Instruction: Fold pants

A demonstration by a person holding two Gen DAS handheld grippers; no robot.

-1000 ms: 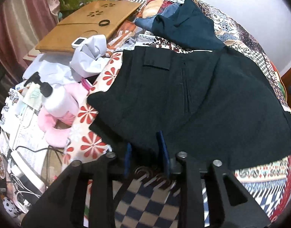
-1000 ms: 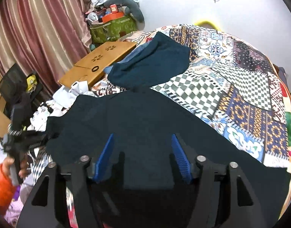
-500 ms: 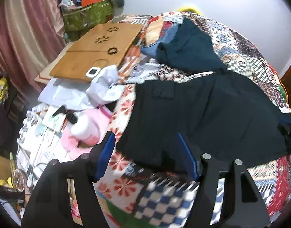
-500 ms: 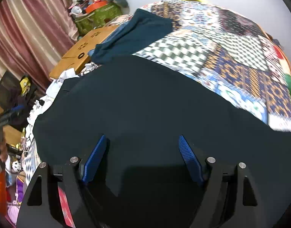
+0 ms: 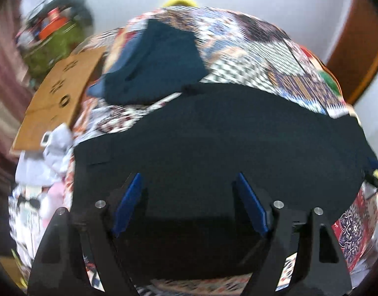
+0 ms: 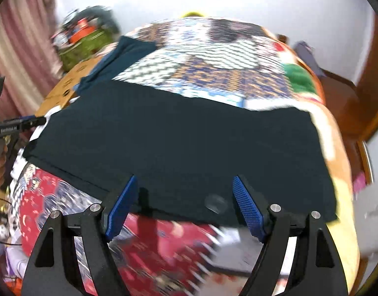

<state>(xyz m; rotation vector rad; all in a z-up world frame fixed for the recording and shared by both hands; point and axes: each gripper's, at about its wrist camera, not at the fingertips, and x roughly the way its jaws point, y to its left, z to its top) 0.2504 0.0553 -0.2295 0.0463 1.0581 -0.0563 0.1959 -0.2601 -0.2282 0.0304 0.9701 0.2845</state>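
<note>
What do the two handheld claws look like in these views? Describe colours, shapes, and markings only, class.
Both the left claw and right claw look alike: matte black angular frames with triangular cut-outs, round silver bolt heads on top, and two flat fingers faced with bright blue textured pads. In the right view, the left claw's side bears small white lettering, too blurred to read.
</note>
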